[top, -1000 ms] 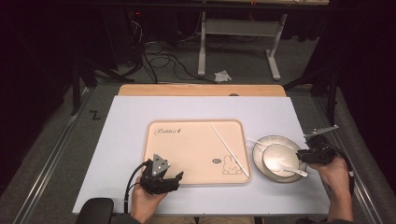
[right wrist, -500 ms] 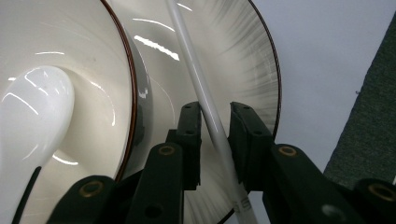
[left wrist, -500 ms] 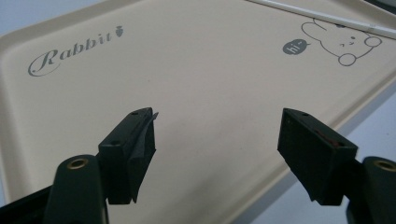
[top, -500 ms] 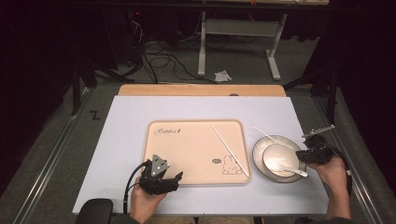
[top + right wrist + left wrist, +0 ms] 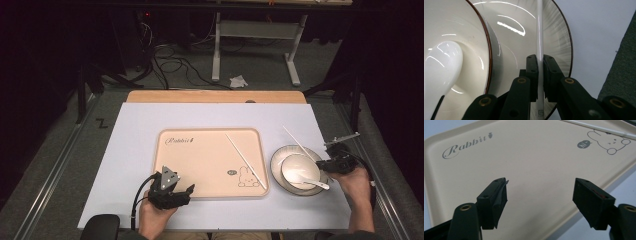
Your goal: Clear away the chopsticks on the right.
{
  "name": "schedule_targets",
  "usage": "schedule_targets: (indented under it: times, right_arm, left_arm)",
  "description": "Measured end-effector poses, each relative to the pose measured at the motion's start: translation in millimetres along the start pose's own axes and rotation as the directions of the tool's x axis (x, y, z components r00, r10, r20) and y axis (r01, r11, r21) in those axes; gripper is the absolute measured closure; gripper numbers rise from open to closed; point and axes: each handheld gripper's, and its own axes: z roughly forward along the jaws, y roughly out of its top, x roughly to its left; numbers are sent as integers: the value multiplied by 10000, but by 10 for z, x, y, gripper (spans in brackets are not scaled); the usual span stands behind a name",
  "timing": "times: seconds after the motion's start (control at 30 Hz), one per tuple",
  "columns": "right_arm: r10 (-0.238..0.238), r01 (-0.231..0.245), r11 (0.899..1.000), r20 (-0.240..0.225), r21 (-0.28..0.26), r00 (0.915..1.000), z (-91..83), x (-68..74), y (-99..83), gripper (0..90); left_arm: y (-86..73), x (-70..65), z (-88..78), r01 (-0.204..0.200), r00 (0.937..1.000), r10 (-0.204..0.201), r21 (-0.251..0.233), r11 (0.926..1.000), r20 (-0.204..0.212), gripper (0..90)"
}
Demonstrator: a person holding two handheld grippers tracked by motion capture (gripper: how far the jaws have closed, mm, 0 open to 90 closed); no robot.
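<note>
Counter point(image 5: 135, 130) surface carries, from left to right, a beige tray point(image 5: 200, 165), a plate point(image 5: 278, 176) with a bowl point(image 5: 295, 167) on it, and loose utensils. Left gripper point(image 5: 186, 192) rests at the near edge of the tray; in the left gripper view its jaws stand wide apart above bare tray surface, with nothing between them. One white chopstick point(image 5: 245, 161) lies diagonally on the right part of the tray, beside the printed rabbit. A white spoon point(image 5: 306, 179) lies in the bowl, with its handle pointing toward the right hand. Second chopstick point(image 5: 539, 32) lies across the right side of the plate, just beside the bowl. Right gripper point(image 5: 540, 65) sits at the plate's right edge; its jaws have just been closing and now press on this chopstick from both sides, near its marked end, while the far part extends over the plate rim.
</note>
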Motion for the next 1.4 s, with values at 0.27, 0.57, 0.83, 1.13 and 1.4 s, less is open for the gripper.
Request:
schedule_targets:
  times: [0.27,0.57,0.83,1.13,1.4]
  right_arm:
    - [246,-248,9982,-44,-544,9997,-79,-1,-5,855]
    - [258,-267,9930,-92,-1148,9996,-178,34,-16,856]
    - [156,-141,9866,79,-1628,9998,-332,123,-23,855]
    - [18,10,9763,128,-2166,9999,-528,276,-64,855]
    - [-479,464,9705,-6,-2365,9989,-615,515,-56,854]
  left_arm:
    - [6,-1,7,-72,10000,72,36,10000,52,280]
    - [16,-6,25,-111,9999,110,57,9999,113,281]
    - [38,-10,56,-184,9996,182,92,9998,194,283]
    - [81,-14,119,-233,9986,229,89,9997,478,283]
    - [122,-35,184,-463,9969,453,138,9988,640,291]
